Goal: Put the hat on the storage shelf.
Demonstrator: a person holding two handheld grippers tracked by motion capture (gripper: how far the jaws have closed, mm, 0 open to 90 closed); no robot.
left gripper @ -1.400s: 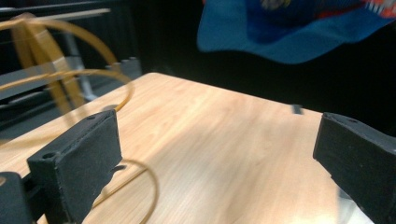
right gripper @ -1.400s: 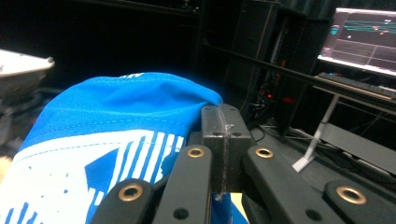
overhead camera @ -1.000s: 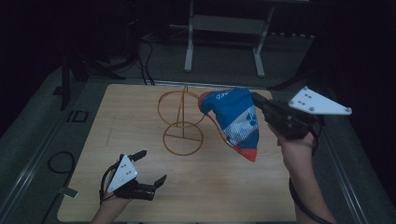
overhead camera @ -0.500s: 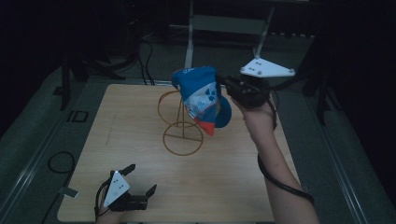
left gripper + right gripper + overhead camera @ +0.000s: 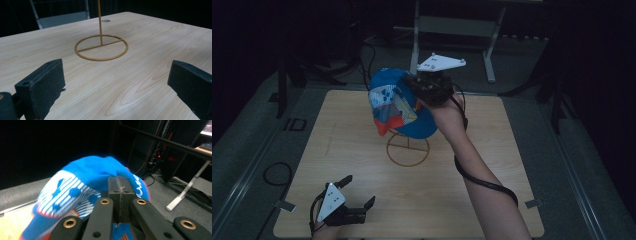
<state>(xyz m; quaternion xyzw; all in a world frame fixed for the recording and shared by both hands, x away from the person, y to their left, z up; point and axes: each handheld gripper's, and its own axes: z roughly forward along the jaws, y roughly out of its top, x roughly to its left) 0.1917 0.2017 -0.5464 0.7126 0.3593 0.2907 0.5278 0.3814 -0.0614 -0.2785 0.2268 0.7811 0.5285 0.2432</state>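
A blue cap (image 5: 398, 104) with white and red panels hangs in the air over the gold wire stand (image 5: 407, 149) at the table's middle. My right gripper (image 5: 421, 86) is shut on the cap's edge; in the right gripper view the jaws press together on the blue fabric (image 5: 82, 182). The cap hides the stand's top. My left gripper (image 5: 357, 200) rests open near the table's front left corner. The left gripper view looks between its fingers (image 5: 42, 85) at the stand's ring base (image 5: 101, 47) and upright rod, with nothing held.
The wooden table (image 5: 512, 165) stands on a grey floor. A metal frame with legs (image 5: 452, 30) stands behind the table's far edge. Cables lie on the floor at the left (image 5: 274, 172) and behind.
My right gripper has carried the cap leftward and up from the table's right side to above the stand. The left gripper has drawn back toward the front edge.
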